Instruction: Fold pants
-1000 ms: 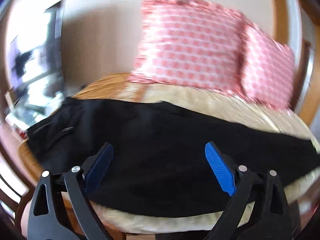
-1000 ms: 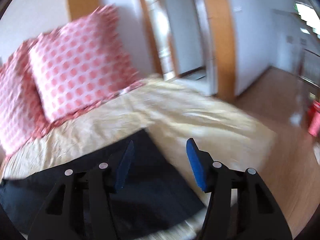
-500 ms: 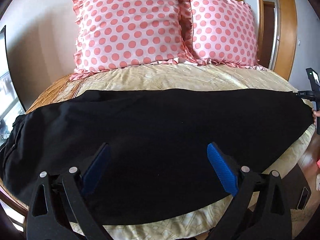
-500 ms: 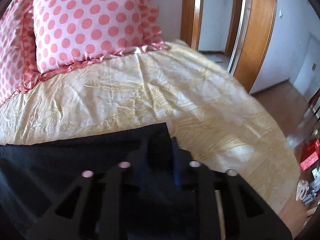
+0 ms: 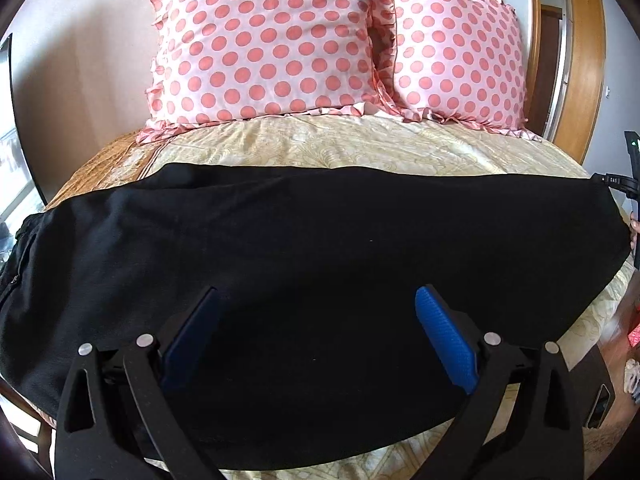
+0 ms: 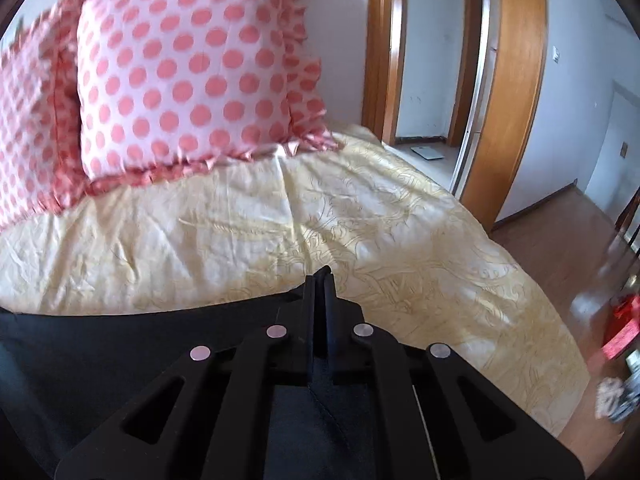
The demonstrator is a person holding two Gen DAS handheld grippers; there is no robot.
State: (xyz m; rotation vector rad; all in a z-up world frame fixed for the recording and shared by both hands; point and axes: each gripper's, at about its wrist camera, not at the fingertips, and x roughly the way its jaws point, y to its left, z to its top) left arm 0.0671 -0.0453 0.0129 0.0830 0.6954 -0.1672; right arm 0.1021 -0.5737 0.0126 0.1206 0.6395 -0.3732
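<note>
Black pants (image 5: 320,248) lie flat across the yellow bedspread (image 5: 340,144), waist at the left, leg hems at the right. My left gripper (image 5: 316,320) is open, its blue pads spread above the middle of the pants, holding nothing. My right gripper (image 6: 319,280) is shut on the hem end of the pants (image 6: 120,344), with black cloth pinched between the fingers. The right gripper also shows at the far right edge of the left wrist view (image 5: 628,188).
Two pink polka-dot pillows (image 5: 264,40) (image 5: 460,64) stand against the wall at the head of the bed. An open wooden doorway (image 6: 460,60) and wooden floor (image 6: 568,232) lie to the right. A red object (image 6: 620,328) sits on the floor near the bed's corner.
My right gripper went from open over the pants' hem to shut on it. The left gripper stayed open and swung to face the pillows, hovering over the pants' middle.
</note>
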